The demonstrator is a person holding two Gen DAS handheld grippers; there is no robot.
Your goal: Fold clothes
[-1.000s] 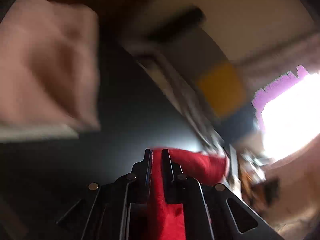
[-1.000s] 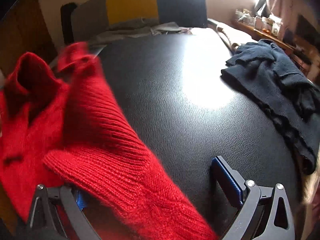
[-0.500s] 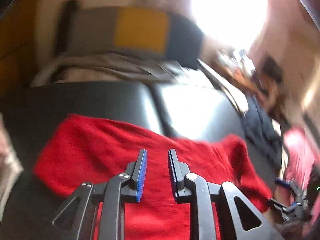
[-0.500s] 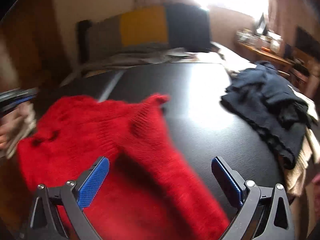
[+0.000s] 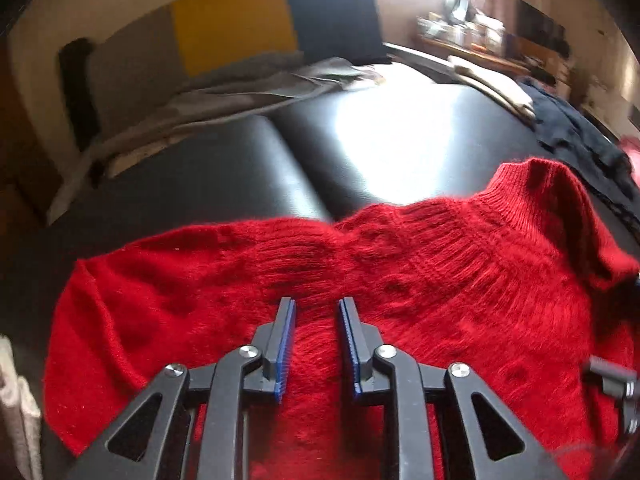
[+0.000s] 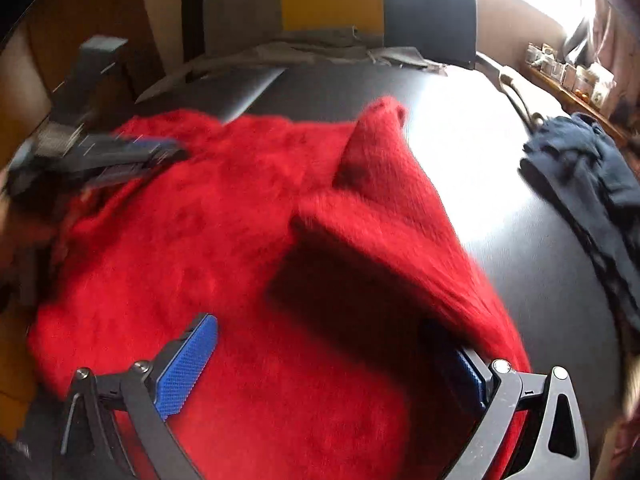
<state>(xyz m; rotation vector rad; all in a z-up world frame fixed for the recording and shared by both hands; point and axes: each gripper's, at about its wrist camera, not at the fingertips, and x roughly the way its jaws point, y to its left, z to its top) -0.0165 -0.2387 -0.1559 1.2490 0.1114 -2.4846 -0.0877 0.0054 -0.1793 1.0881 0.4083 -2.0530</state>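
Laying-out step: the red knitted sweater (image 5: 360, 280) lies on the black worktop (image 5: 248, 168), its sleeve (image 6: 384, 184) doubled over toward one o'clock. Left tool (image 5: 316, 312) narrow, opening, empty; right tool (image 6: 320, 360) wide, empty. Next, likely grip that sleeve.

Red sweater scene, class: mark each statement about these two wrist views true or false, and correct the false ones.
1. The red sweater lies on a black padded surface. True.
2. The left hand-held gripper is clamped tight on the sweater. False: its jaws are opening, with a clear gap between the blue pads above the knit.
3. A dark navy garment lies to the right of the sweater. True.
4. The right hand-held gripper is shut. False: its jaws stand wide apart over the sweater.
5. The cushion behind the surface is green. False: it is yellow.
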